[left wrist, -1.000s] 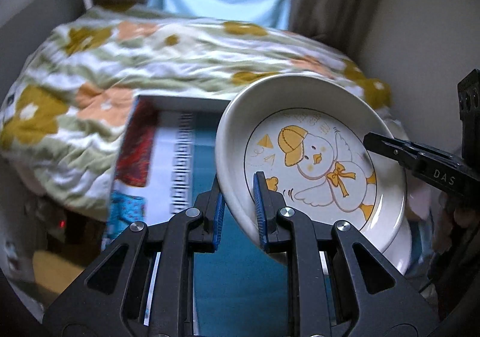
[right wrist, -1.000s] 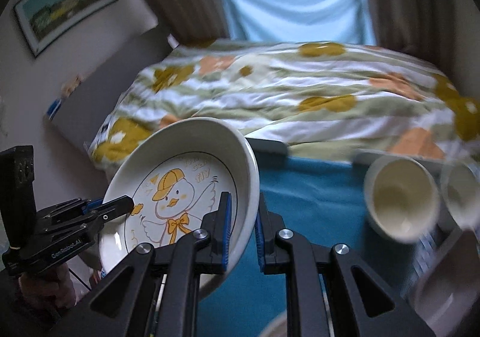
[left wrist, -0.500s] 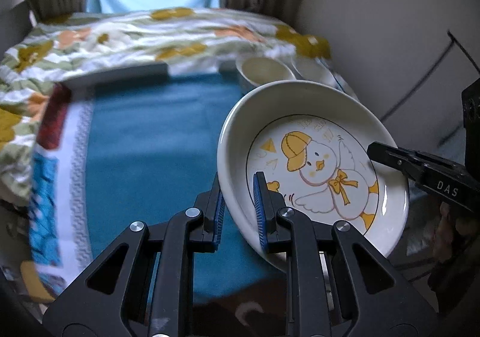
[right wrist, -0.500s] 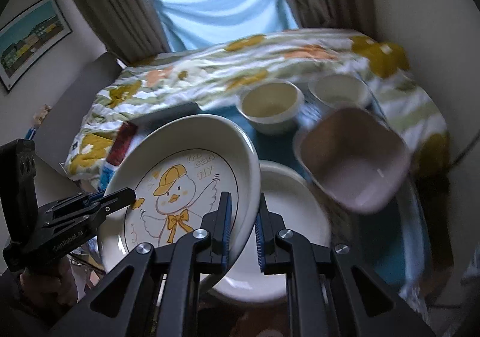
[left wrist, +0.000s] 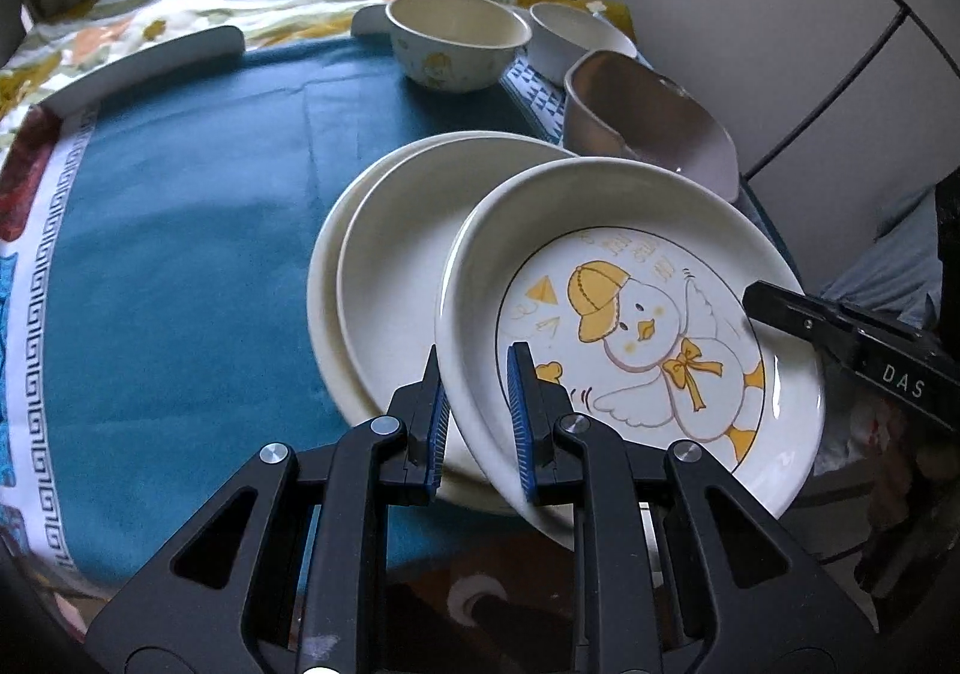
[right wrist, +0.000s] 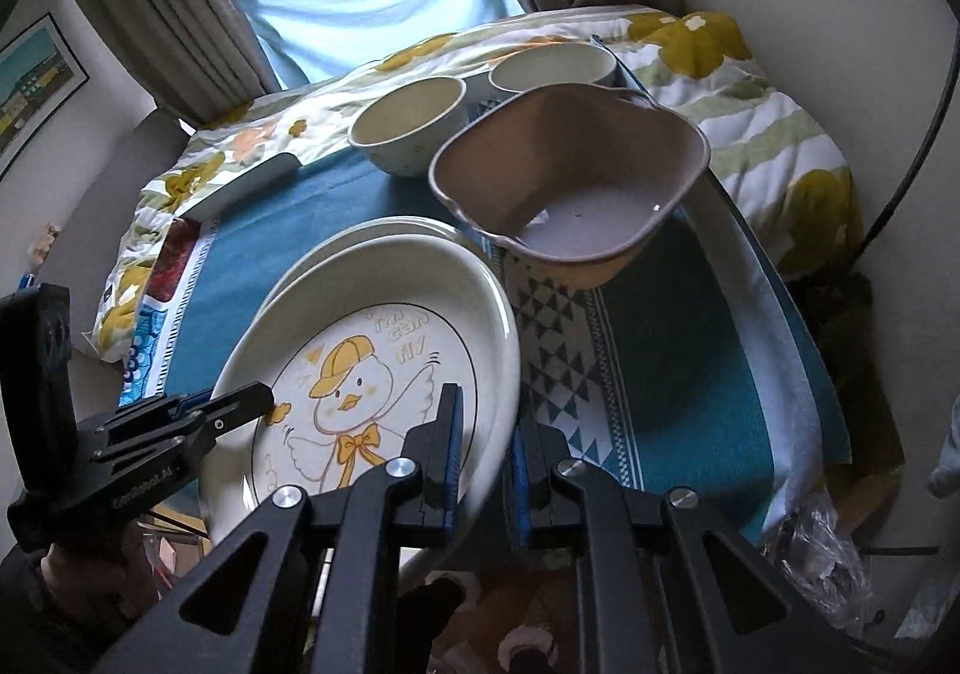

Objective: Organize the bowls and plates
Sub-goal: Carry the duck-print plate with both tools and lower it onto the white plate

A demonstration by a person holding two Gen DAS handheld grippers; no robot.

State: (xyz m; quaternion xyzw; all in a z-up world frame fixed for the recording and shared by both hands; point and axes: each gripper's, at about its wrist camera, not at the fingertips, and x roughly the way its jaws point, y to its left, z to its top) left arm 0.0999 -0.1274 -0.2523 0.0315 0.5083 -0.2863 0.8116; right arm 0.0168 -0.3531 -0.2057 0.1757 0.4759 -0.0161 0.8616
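Duck plate (left wrist: 630,326): being carried between both grippers, tilted, its printed face turned up toward the two cameras; it is hanging just above the plain stack near the front edge of the table, and I cannot tell whether its low edge is touching the stack yet.
What is changing: a second ago the plate was riding in front of the flowered quilt with only bare cloth under it; now it is coming down over the crockery corner, with the stack and the bowls swinging into sight beneath and behind it.
Meaning for the task: this looks like the closing stretch of the carry, the duck plate about to be laid on top of the plain ones so the plates are sitting together.
Left gripper (left wrist: 477,410): clenched on the plate's near-left rim, one blue pad inside the well and one under the lip.
Right gripper (right wrist: 486,452): clamped on the opposite rim, the plate's edge running between its blue pads; in the left view its black fingers are reaching in from the right.
Plain plates (left wrist: 390,278): two cream plates nested, lying on the teal tablecloth (left wrist: 180,230) directly below and left of the carried plate.
Tan basin (right wrist: 570,182): squarish, standing just behind the stack and near the plate's far edge.
Cream bowls (right wrist: 408,131): two, further back by the quilt (right wrist: 768,128), well clear of the descent.
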